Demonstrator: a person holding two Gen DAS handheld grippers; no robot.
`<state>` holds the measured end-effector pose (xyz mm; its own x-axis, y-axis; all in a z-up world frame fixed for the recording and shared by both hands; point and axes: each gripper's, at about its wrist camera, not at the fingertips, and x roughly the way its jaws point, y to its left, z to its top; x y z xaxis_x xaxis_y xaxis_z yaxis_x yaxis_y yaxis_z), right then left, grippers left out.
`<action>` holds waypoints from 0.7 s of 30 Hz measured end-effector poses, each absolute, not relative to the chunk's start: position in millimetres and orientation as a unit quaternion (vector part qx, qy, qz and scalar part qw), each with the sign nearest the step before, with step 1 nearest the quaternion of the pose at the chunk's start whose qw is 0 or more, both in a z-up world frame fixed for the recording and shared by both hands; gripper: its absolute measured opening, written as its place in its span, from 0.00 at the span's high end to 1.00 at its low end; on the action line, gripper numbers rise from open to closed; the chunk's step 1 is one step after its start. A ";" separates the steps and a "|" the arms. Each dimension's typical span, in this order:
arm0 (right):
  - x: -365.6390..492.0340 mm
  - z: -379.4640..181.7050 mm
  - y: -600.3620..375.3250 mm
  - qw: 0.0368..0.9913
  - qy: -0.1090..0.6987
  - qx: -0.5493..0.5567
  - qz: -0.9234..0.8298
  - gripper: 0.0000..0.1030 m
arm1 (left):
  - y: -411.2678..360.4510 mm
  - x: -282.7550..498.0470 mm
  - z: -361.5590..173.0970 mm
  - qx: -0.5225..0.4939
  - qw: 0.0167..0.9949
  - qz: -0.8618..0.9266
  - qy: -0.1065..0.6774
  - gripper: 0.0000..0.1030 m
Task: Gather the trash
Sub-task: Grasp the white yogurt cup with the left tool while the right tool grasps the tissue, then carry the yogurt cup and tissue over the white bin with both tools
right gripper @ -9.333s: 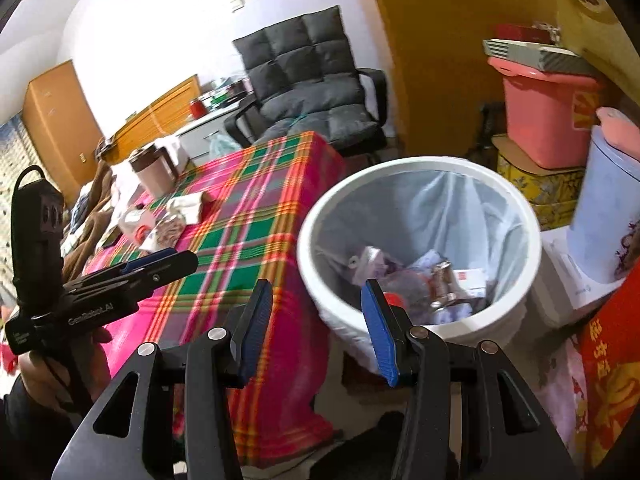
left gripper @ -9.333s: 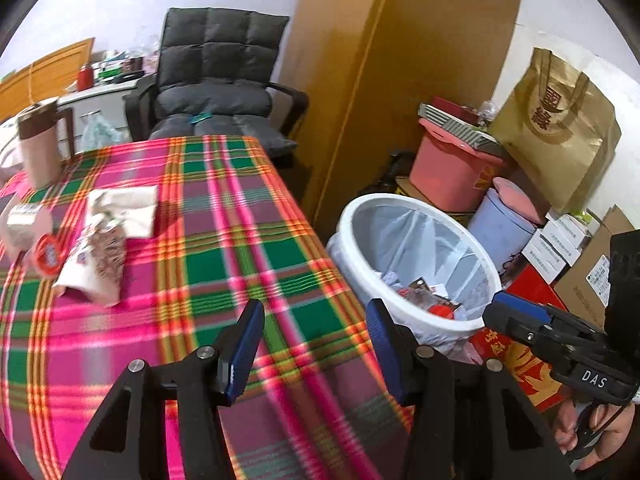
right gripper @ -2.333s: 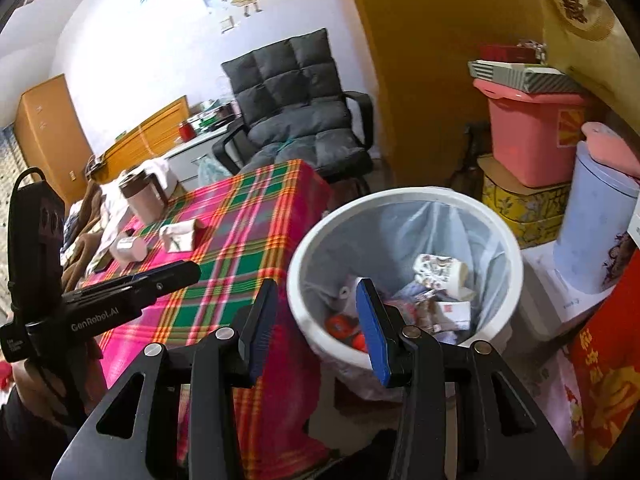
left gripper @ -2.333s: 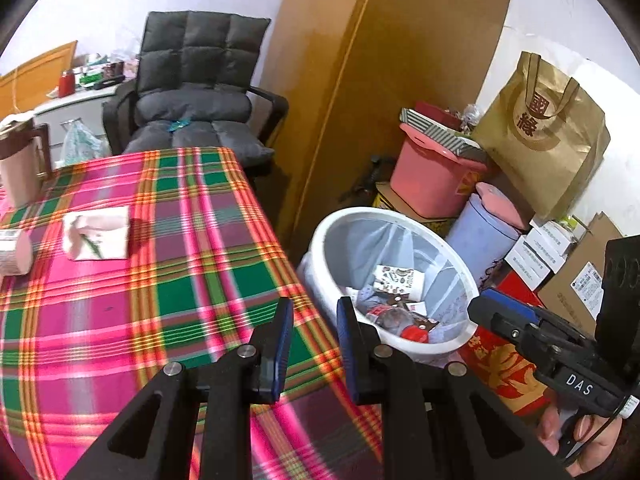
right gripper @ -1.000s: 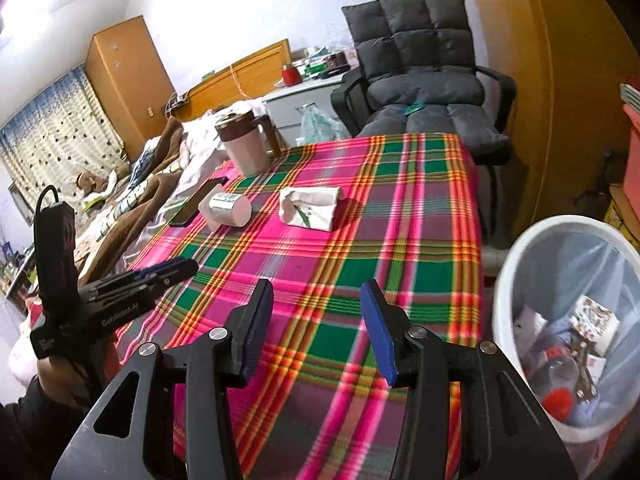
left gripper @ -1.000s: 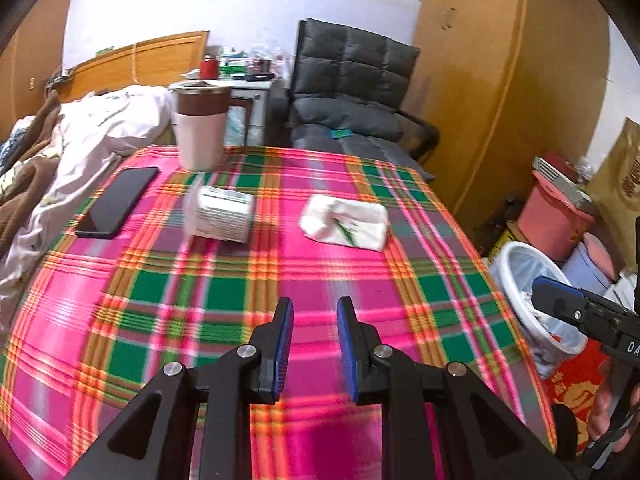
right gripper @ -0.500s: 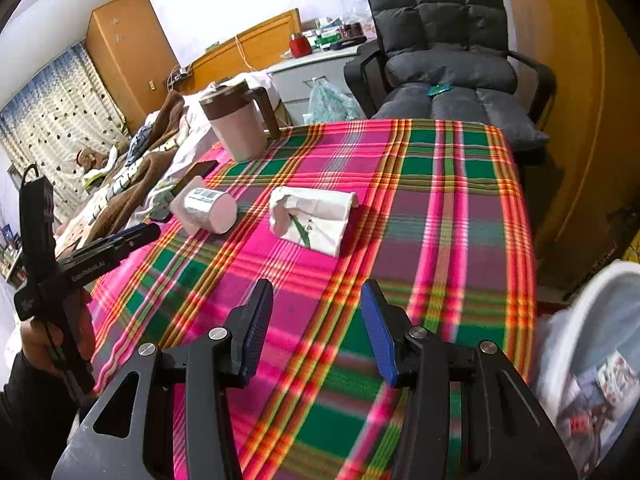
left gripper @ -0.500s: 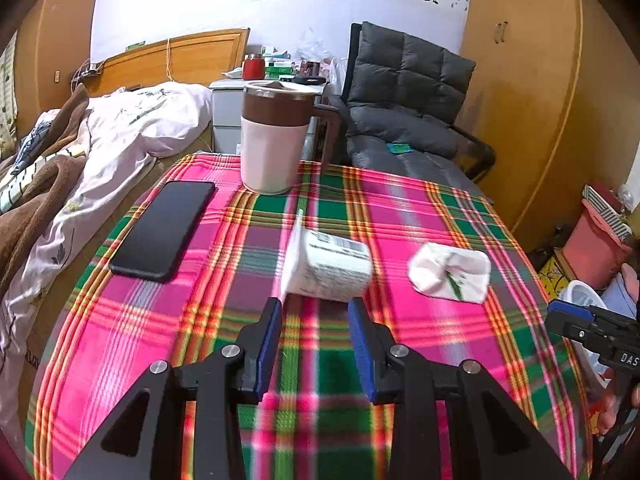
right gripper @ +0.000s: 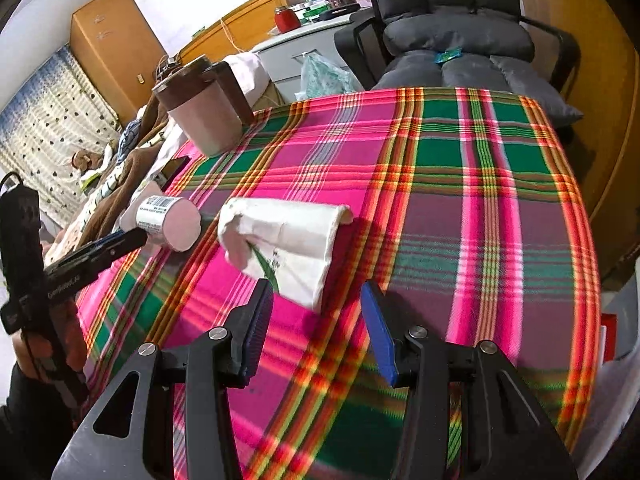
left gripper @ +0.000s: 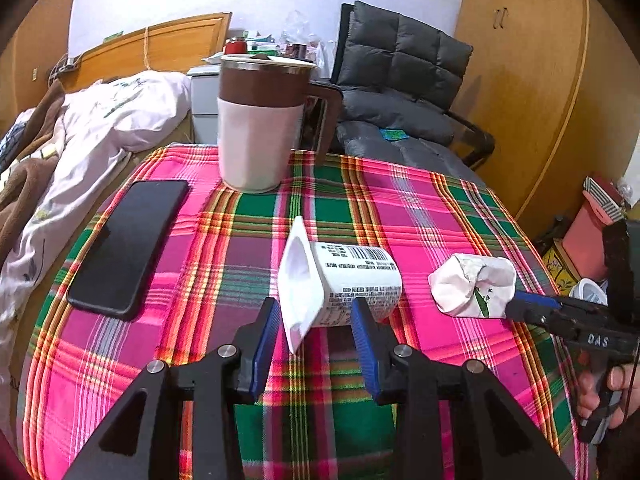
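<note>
Left wrist view: left gripper (left gripper: pixel 314 326) sits low over the surface (left gripper: pixel 400 200), which wears a plaid cloth. An empty white yogurt cup (left gripper: pixel 340 280) lies on its side just ahead, open square rim toward the camera, barcode up. Looks light, thin-walled plastic, likely to crush or skid if squeezed hard; I'd take it across the round body, not the flared rim. Jaws are opening, roughly half apart, the near end of the cup between the blue pads, which don't press on it that I can see. Just right of the cup lies a crumpled white paper bag (left gripper: pixel 474 286) with a green sprig print. The right gripper (left gripper: pixel 532 308) comes in from that side, tip at the bag. Mug (left gripper: pixel 260 124) and phone (left gripper: pixel 128 244) further back aren't trash; leave them.

Right wrist view: right gripper (right gripper: pixel 318 322) lines up on the paper bag (right gripper: pixel 284 240), whose near corner reaches between the tips. Soft, weightless, will collapse flat; any pinch on the bunched near edge should hold. Jaws stand about half apart, nothing clamped, pads clear of the paper. Yogurt cup (right gripper: pixel 168 220) sits left of the bag, with the left gripper (right gripper: pixel 120 240) at it.
</note>
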<state>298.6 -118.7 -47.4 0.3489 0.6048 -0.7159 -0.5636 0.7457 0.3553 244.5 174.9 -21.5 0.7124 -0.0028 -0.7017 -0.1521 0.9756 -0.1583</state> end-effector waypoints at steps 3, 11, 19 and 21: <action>300.9 -47.1 -119.6 0.818 0.447 0.032 0.361 0.53 | 173.5 245.1 -21.4 -0.104 0.920 0.033 0.375 0.68; 300.6 -45.1 -115.9 0.816 0.444 0.036 0.370 0.83 | 166.5 249.2 -23.0 -0.097 0.919 0.030 0.381 0.92; 290.6 -34.7 -113.4 0.825 0.426 0.025 0.370 0.92 | 158.3 242.3 -15.5 -0.086 0.925 0.030 0.370 0.95; 285.2 -31.3 -116.3 0.828 0.421 0.027 0.369 0.93 | 155.1 237.4 -12.0 -0.087 0.926 0.028 0.366 0.95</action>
